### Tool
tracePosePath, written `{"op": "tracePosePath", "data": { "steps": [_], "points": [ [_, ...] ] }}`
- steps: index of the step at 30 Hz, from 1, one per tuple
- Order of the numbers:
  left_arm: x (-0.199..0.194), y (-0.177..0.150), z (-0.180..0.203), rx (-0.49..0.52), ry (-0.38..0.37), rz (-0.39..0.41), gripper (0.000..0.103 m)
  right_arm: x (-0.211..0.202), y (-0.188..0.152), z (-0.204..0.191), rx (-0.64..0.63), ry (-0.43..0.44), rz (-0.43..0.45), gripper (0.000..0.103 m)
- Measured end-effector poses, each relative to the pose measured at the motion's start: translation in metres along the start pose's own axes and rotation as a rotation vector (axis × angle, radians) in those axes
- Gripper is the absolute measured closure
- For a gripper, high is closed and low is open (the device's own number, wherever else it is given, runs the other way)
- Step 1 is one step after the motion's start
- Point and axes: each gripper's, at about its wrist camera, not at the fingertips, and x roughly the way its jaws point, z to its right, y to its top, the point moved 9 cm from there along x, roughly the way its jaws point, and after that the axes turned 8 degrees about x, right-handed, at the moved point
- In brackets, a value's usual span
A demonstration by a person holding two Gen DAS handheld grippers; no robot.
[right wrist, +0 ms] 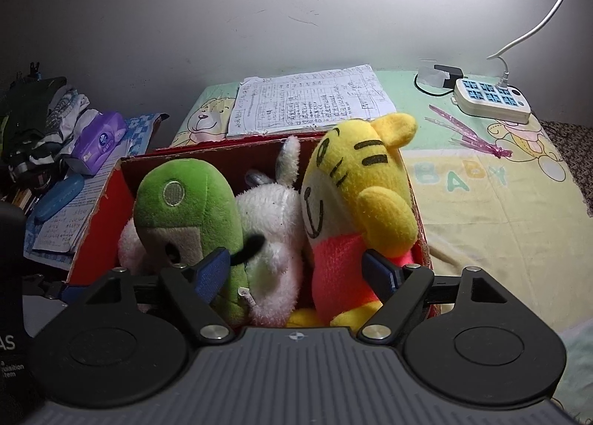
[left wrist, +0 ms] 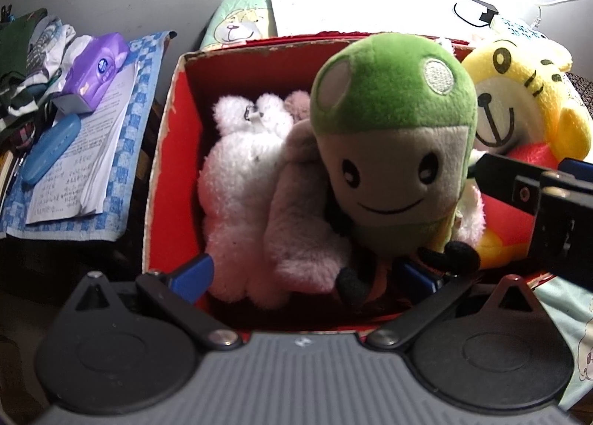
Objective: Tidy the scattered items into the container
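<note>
A red cardboard box holds several plush toys. A green-capped mushroom plush stands upright in it, against a white fluffy plush and a pinkish-grey one. A yellow tiger plush leans at the box's right end. My left gripper is open over the near rim, with the mushroom plush's feet between its blue pads. My right gripper is open too, its right pad against the tiger's pink body.
Left of the box, a blue checked cloth carries papers, a purple tissue pack, a blue case and heaped clothes. Behind the box lie handwritten sheets. A power strip with cables rests on the baby-print blanket to the right.
</note>
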Motion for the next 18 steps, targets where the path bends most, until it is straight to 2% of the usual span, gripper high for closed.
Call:
{"op": "tracePosePath", "data": {
  "steps": [3,10,18],
  "points": [
    [-0.004,0.0,-0.001,-0.004,0.003,0.008,0.0,0.0,0.001,-0.001,-0.026,-0.024,0.013,0.023],
    [-0.008,-0.002,-0.005,-0.009,0.02,0.011,0.001,0.004,-0.005,0.009,0.012,-0.051,-0.027,0.041],
    [-0.012,-0.005,-0.005,-0.01,0.017,0.012,0.001,0.002,-0.014,0.005,0.015,-0.028,-0.049,0.043]
  ]
}}
